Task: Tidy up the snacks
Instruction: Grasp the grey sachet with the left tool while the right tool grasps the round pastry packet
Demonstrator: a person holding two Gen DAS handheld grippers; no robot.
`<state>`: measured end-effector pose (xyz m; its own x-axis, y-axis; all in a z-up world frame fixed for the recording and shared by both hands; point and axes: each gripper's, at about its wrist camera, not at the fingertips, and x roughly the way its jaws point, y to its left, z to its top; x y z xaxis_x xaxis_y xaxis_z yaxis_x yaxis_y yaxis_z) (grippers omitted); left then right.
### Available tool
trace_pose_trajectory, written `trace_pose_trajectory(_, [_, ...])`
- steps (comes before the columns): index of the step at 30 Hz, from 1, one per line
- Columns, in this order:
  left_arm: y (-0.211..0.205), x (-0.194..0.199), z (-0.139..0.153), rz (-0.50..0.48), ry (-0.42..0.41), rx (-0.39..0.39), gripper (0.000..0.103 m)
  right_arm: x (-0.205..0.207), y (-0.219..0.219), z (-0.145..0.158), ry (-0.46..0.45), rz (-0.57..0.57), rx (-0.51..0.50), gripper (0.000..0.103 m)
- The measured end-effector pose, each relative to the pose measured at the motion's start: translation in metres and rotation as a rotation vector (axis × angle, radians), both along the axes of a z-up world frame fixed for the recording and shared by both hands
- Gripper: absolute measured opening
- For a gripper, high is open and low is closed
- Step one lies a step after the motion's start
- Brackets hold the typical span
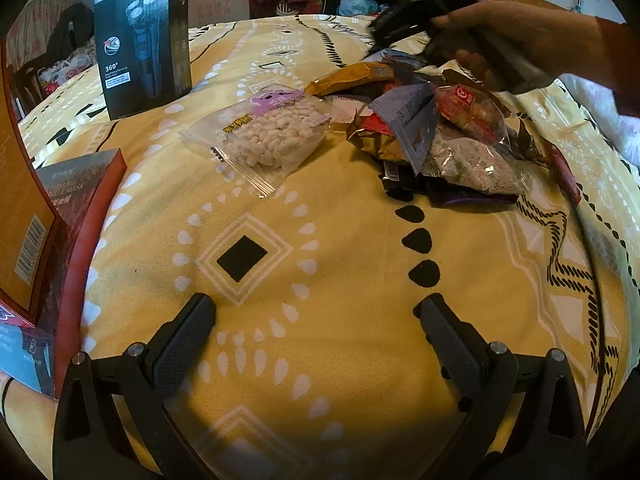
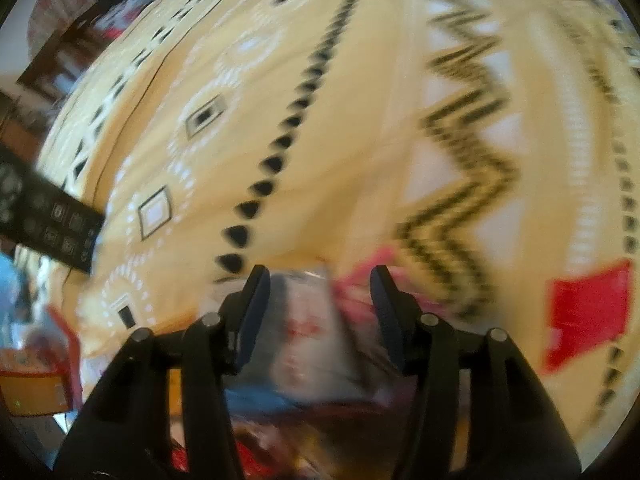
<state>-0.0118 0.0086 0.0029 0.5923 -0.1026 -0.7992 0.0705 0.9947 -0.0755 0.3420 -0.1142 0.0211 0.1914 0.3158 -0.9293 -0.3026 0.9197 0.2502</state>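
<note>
Left gripper (image 1: 316, 344) wide apart over bare bedspread (image 1: 360, 248), empty. At 12 o'clock, clear bag of white puffs (image 1: 266, 136); at 1 o'clock, snack pile (image 1: 444, 136): judged light, crinkly, slippery, crushable; best pinched at sealed edge. Right gripper (image 2: 318, 316) half-spread above pile; blurred packets between, contact not discernible.
</note>
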Motion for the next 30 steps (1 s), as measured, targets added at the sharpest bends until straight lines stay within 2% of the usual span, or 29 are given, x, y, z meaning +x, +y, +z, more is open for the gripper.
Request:
trace_pose_trajectory(1, [0.001,0.000,0.000,-0.001,0.001,-0.003,0.103,-0.005,0.008,-0.003,0.017,0.023,0.035,0.067])
trace_pose_trajectory(3, [0.004,0.001,0.003,-0.001,0.004,-0.022,0.103,-0.028,0.025,0.001,0.001,0.088,0.040,0.071])
trace_pose_trajectory(5, [0.007,0.001,0.006,0.001,0.012,-0.053,0.103,-0.054,0.032,0.002,0.039,0.150,0.071,0.073])
trace_pose_trajectory(7, [0.009,0.002,0.011,0.001,0.022,-0.067,0.103,-0.089,0.039,0.005,0.035,0.235,0.040,0.080])
trace_pose_trajectory(9, [0.011,-0.001,0.019,0.014,0.013,-0.075,0.103,-0.114,0.040,0.013,-0.007,0.263,0.004,0.082])
trace_pose_trajectory(13, [0.016,-0.010,0.037,0.040,-0.026,-0.094,0.103,-0.167,0.029,0.022,0.021,0.286,0.043,0.082])
trace_pose_trajectory(16, [0.019,-0.019,0.051,0.049,-0.052,-0.101,0.103,-0.197,0.022,0.017,0.009,0.320,-0.006,0.082])
trace_pose_trajectory(18, [0.020,-0.025,0.057,0.039,-0.069,-0.088,0.103,-0.215,0.007,0.029,-0.049,0.287,-0.003,0.081])
trace_pose_trajectory(22, [0.015,-0.034,0.066,-0.019,-0.127,-0.046,0.103,-0.238,-0.039,0.073,-0.203,0.129,0.130,0.083])
trace_pose_trajectory(25, [0.007,-0.030,0.068,-0.104,-0.173,-0.010,0.103,-0.267,-0.079,0.085,-0.276,-0.006,0.186,0.084])
trace_pose_trajectory(30, [-0.011,0.001,0.065,-0.233,-0.198,0.019,0.103,-0.312,-0.106,0.062,-0.243,-0.139,0.252,0.085])
